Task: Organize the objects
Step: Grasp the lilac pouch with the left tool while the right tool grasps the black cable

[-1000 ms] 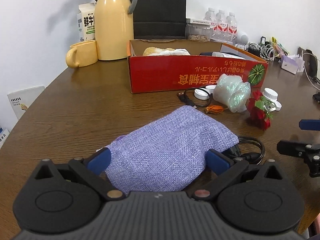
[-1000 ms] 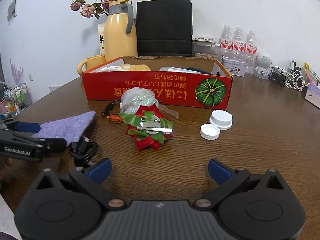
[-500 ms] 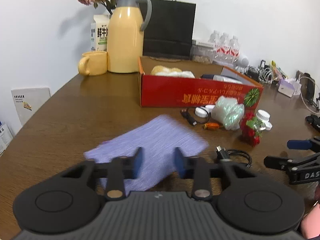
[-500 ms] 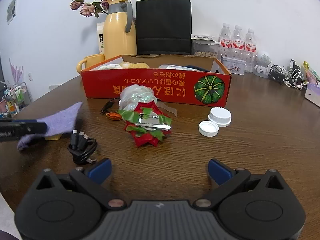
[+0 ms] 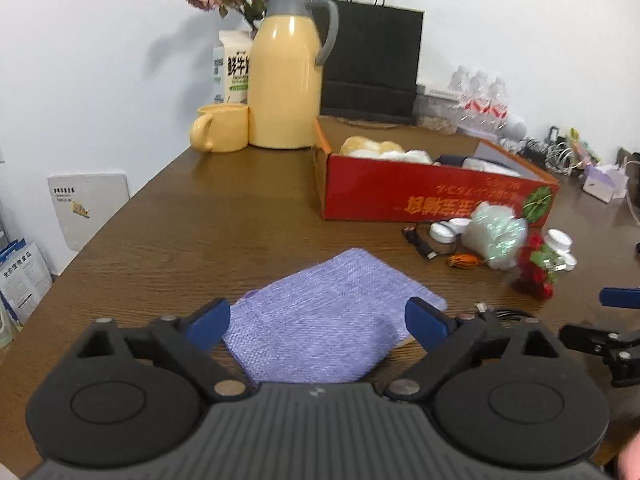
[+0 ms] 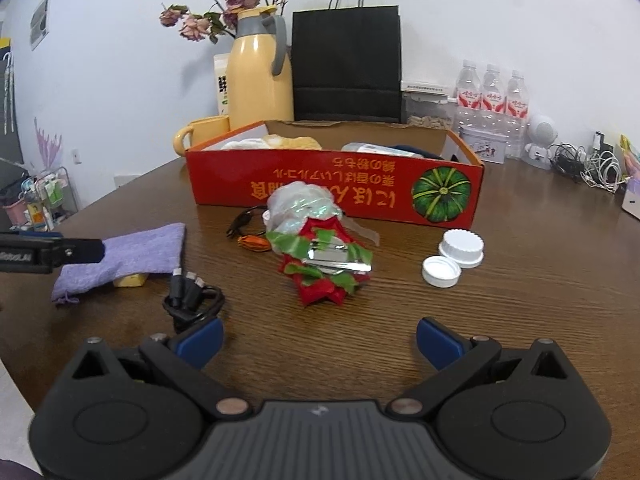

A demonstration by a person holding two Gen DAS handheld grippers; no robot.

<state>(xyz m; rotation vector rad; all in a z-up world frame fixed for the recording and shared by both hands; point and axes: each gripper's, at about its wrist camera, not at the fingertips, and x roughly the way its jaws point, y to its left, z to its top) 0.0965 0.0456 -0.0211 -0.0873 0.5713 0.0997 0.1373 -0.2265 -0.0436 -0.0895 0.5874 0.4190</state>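
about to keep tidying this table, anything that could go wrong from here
1. The left tool has its jaws opening with the flat lilac woven fabric pouch between them; closing again may only pinch a fold, so the pouch could slip.
2. A small yellow block peeks from under the pouch and could be dragged along unnoticed.
3. The coiled black charging cable lies just beside the pouch and the open right tool; either tool might snag it.

Two matching handheld grippers. The left gripper (image 5: 318,322) has a ribbed dark-grey body, two round black discs, black linkage arms with silver and copper-coloured pivot pins, and blue-padded fingers (image 5: 208,324). The right gripper (image 6: 318,342) has the same build. Seen side-on, one black arm bears pale lettering, partly readable.
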